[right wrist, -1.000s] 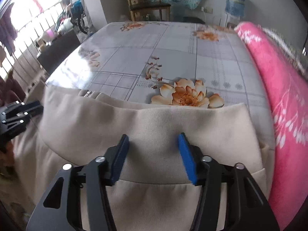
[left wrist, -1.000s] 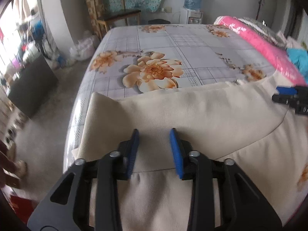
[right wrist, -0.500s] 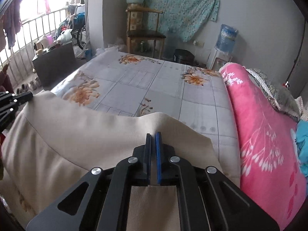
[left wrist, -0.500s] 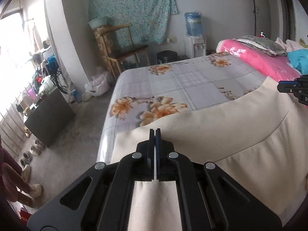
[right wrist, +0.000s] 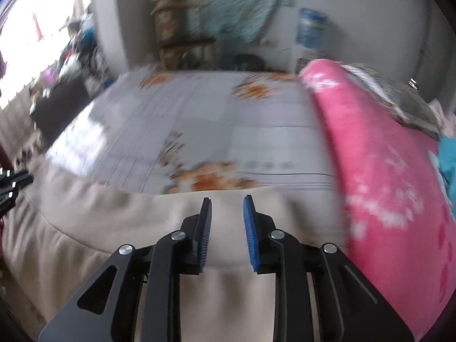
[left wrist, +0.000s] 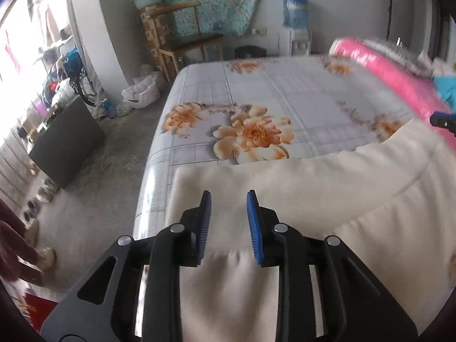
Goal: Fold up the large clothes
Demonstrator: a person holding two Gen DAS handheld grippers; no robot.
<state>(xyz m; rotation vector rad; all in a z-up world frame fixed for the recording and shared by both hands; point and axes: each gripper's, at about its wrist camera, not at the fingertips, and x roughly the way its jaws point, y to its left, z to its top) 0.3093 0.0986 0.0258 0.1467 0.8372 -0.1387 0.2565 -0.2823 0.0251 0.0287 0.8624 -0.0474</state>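
Cream fabric, the large garment [left wrist: 299, 188], lies across the lower half of both frames on the floral bedsheet [left wrist: 285, 99], with 1 fold apparently laid: a doubled band runs across above a lower layer. We hold the left gripper [left wrist: 228, 222] and the right gripper [right wrist: 226, 226] over that band, each with its blue pads parted by a moderate gap and gripping nothing. We judge further folds remain, as the cloth spans the frame. At right sits a pink blanket [right wrist: 384, 171].
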